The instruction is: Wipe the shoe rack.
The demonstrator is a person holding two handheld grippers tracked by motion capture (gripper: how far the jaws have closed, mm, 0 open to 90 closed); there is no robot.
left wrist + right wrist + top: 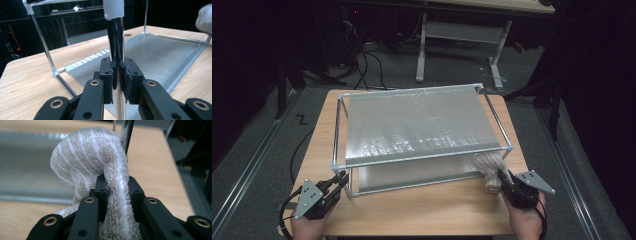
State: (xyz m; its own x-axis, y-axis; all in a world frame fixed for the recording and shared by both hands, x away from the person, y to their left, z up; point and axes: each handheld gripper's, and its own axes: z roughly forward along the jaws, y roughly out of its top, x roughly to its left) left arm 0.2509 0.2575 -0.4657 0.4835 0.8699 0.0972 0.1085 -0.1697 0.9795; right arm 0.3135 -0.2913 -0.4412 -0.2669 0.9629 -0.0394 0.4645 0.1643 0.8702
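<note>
From my station, the striped towel (100, 165) runs off the bottom edge of the right gripper view, so I cannot see its lower end. Its folds cover the foot of the chrome post (127, 132) behind it. In the left gripper view, the towel (205, 17) is cut by the right edge. In the high view, the upper shelf (417, 125) hides most of the lower shelf (412, 175).
</note>
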